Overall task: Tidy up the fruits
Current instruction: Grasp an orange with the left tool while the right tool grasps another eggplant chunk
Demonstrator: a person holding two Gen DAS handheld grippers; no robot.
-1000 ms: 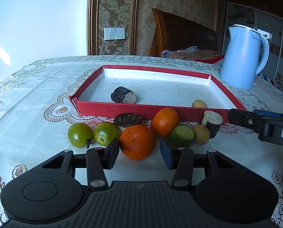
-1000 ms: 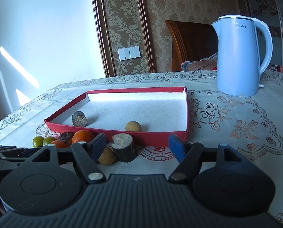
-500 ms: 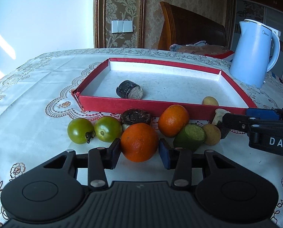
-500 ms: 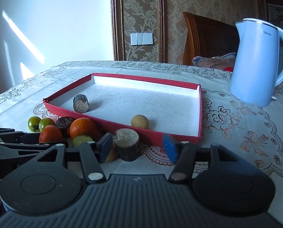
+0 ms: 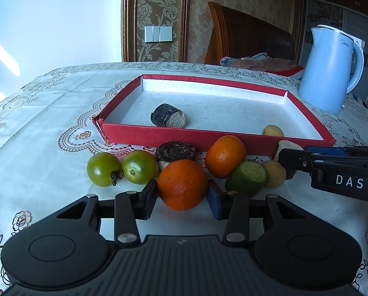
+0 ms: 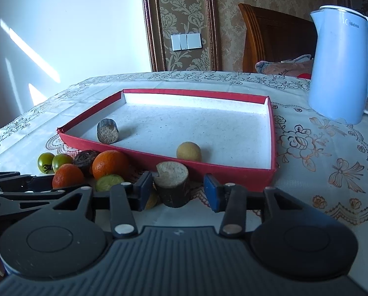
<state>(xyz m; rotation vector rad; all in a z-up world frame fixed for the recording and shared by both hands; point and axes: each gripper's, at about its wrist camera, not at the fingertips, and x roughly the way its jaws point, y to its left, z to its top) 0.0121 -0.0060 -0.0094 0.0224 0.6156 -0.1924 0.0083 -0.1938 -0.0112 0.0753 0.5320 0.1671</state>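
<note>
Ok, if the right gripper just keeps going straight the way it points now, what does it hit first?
The right gripper is open around the dark cut stump piece, which sits between its fingers, nearer the left one. Going on, it would probably push that piece into the red tray's near wall just behind it.

Pale wall [image 5: 48, 19] carries sunlight streaks; patterned wallpaper panel [image 5: 161, 5] holds a switch plate [image 5: 158, 34]. Wooden headboard [image 5: 248, 39] stands behind the embroidered tabletop [image 5: 48, 113].
</note>
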